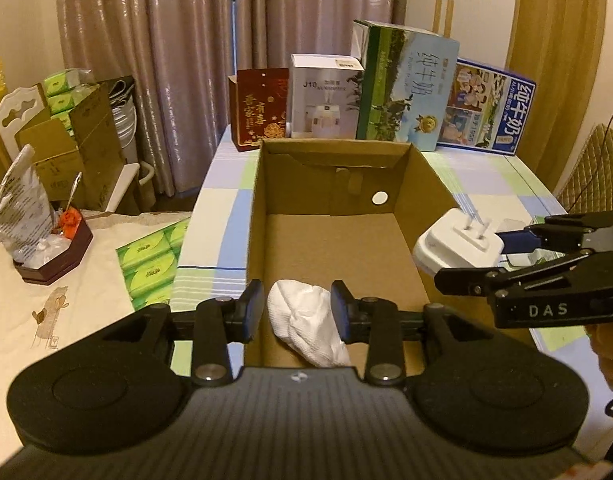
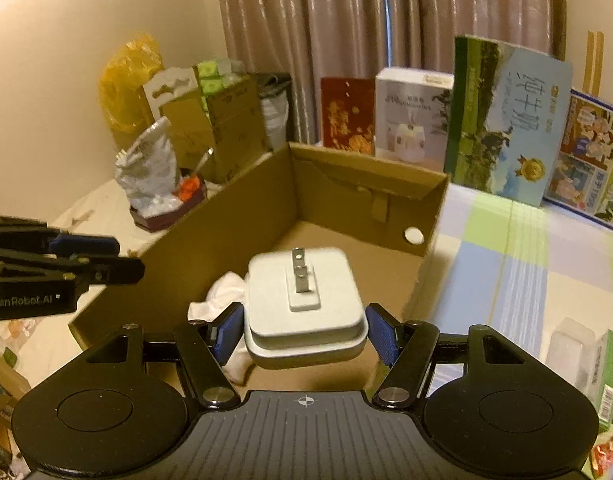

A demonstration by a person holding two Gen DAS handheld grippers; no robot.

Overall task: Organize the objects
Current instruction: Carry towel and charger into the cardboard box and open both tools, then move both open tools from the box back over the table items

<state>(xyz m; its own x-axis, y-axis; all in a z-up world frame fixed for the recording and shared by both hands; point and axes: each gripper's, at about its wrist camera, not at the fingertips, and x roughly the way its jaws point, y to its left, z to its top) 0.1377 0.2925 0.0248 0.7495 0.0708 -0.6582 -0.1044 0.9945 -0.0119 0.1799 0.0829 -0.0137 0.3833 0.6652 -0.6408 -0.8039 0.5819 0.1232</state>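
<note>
So far your open brown cardboard box (image 1: 338, 248) holds only the crumpled white cloth (image 1: 306, 322) beneath your open, empty left tool (image 1: 296, 306), while your right tool (image 2: 304, 330) grips the white plug adapter (image 2: 304, 308) above it, unreleased.

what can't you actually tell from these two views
- Near end of the brown cardboard box: hidden by each gripper's body in both views.
- White cloth bundle: lower part covered by the left gripper in the left view, by the white plug adapter in the right.
- Right gripper: pad contact with the adapter is unclear.
</note>
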